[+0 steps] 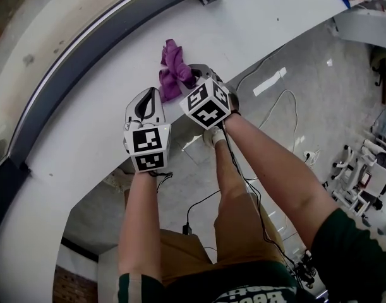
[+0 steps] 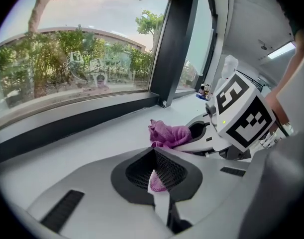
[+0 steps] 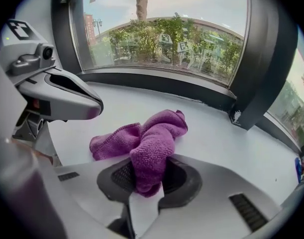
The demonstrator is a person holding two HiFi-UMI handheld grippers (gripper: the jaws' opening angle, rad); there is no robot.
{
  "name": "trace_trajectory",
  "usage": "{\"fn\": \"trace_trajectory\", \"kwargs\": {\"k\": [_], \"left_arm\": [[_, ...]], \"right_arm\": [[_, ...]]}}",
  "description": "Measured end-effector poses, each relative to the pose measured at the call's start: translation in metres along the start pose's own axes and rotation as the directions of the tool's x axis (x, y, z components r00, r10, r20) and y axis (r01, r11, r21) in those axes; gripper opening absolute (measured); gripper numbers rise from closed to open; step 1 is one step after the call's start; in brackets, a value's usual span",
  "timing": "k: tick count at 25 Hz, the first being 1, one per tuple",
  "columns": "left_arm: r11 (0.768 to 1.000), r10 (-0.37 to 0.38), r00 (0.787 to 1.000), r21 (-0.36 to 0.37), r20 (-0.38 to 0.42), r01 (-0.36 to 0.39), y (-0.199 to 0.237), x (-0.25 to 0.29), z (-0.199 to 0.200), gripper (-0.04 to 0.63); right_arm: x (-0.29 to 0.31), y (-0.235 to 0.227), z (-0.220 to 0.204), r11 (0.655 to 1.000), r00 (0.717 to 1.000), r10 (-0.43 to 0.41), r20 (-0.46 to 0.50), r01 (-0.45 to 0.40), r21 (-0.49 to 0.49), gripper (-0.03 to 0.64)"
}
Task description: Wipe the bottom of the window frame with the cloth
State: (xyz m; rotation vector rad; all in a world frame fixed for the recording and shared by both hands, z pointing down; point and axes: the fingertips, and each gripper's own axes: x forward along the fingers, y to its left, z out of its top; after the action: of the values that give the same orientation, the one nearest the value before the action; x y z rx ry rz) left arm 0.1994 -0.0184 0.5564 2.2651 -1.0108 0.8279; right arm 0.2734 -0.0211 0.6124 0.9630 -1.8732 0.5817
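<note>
1. Right tool (image 3: 147,177): the jaws are clamped on the purple cloth (image 3: 152,136). In the right gripper view a thick fold stands up between the dark pads at lower centre. The rest of the cloth trails forward and left and lies on the white sill (image 3: 219,133).

2. Left tool (image 2: 154,169): the jaws are drawn together and I hold nothing in them. In the left gripper view only a narrow slit remains between the pads, with a small purple patch showing in it. In the right gripper view this tool appears at upper left as a closed beak. Its tip is above the near end of the cloth, with bare sill showing between them.

3. Position of the tools: in the head view both sit at centre frame, side by side over the sill. The left tool is lower left of the right tool, and the tips of both point toward the upper left. Each marker cube (image 1: 208,104) faces the camera.

4. Position of the cloth: it lies bunched in the middle of the sill, just ahead of both tips. It is apart from the dark window frame (image 1: 85,50), which runs along the far edge of the sill, and a band of bare sill separates the two.

5. Surroundings: the glass (image 2: 67,59) rises behind the frame, with trees (image 3: 156,39) outside. A dark upright (image 3: 263,63) stands at the right of the right gripper view. In the head view, cables (image 1: 278,103) lie on the grey floor (image 1: 319,125) at right.
</note>
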Motion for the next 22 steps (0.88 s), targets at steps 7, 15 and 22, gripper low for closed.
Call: {"fn": "trace_trajectory", "kwargs": {"k": [7, 15, 22], "left_arm": [[0.998, 0.048, 0.999, -0.038, 0.0, -0.048, 0.024, -0.027, -0.024, 0.008], [0.993, 0.097, 0.995, -0.063, 0.003, -0.096, 0.057, -0.064, -0.043, 0.008], [0.987, 0.134, 0.991, -0.087, 0.005, -0.133, 0.085, -0.094, -0.062, 0.008]], "right_arm": [[0.008, 0.037, 0.017, 0.999, 1.0, 0.017, 0.025, -0.016, -0.03, 0.1], [0.018, 0.084, 0.034, 0.994, 0.998, 0.069, 0.013, -0.067, -0.081, 0.1], [0.028, 0.121, 0.051, 0.986, 0.995, 0.096, -0.007, -0.096, -0.134, 0.1]]}}
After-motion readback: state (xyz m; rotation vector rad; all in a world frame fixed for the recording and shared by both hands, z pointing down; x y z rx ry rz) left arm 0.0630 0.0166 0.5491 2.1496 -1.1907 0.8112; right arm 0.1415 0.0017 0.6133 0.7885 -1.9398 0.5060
